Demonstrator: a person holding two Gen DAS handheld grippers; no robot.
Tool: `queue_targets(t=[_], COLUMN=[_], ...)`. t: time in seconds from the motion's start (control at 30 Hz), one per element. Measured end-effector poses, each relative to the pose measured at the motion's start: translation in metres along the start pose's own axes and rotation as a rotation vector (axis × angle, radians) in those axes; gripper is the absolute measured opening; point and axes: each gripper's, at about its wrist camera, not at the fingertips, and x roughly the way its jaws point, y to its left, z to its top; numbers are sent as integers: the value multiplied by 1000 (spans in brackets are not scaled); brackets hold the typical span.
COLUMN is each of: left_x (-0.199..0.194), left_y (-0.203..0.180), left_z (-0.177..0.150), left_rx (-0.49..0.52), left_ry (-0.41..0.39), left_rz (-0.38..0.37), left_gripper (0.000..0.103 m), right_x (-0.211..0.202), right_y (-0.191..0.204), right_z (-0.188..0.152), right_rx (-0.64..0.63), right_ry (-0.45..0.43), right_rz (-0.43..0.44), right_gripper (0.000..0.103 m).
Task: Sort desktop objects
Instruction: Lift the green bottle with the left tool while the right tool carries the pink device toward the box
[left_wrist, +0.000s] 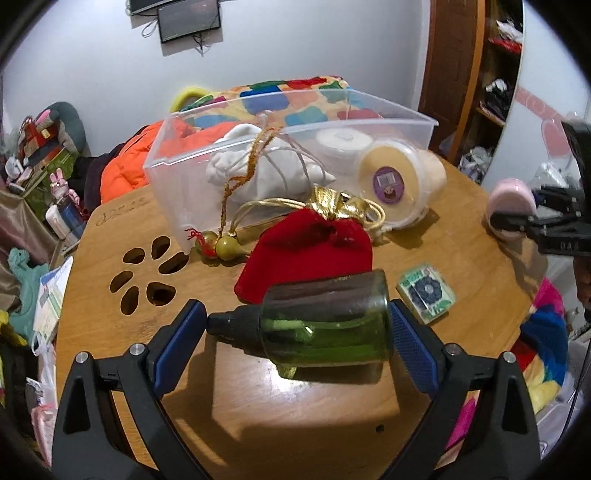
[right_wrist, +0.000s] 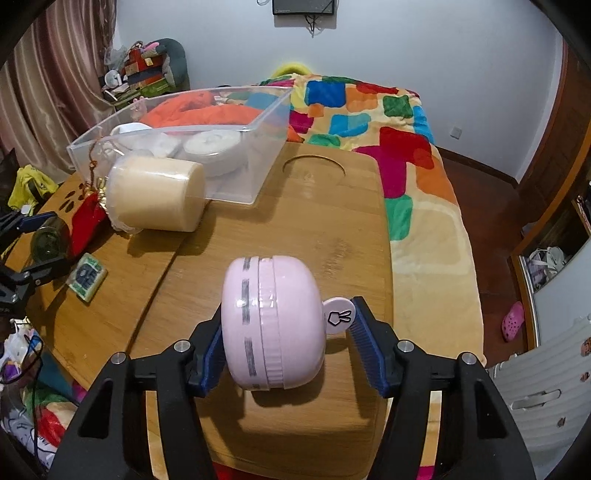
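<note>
One clear plastic bin (left_wrist: 173, 162) on the wooden table (left_wrist: 295, 406), used as landmark. Inside bin: one white cloth bag (left_wrist: 266, 166), one white round lidded container (left_wrist: 343, 142). Just in front of bin: one cream cylinder tub (left_wrist: 391, 181), one red velvet pouch (left_wrist: 314, 254), two small gold gourd charms (left_wrist: 218, 245). Further in front: one green glass bottle (left_wrist: 328, 328), one small green square packet (left_wrist: 426, 293). Right of bin: one pink round device (right_wrist: 273, 321). Two grippers total.
</note>
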Motion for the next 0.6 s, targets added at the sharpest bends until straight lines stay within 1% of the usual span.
queue_targets(t=[0.03,0.1,0.13,0.27,0.33,0.6], left_x=[0,-3,-4,-7,-7,-19], left_y=[2,5,6,7,6,6], left_z=[0,1,1,0,0,6], left_rx=[-11,-25,-22,-20,-10,-1], left_ry=[-6,-27,-38,-57,-66,-118], left_rz=[-7,-13,-7,-4,15,34], left_gripper=[97,92,86,86,86,86], right_x=[-1,-5,-7,-6,-6,-22], right_y=[1,3,4,9,12,19], right_z=[0,1,1,2,2,11], right_rx=[1,1,3,0,-5,-18], right_ry=[-6,-21,-29,-26,-26,-64], right_rz=[6,18,21,37,32,37], right_gripper=[57,56,56,56,56,56])
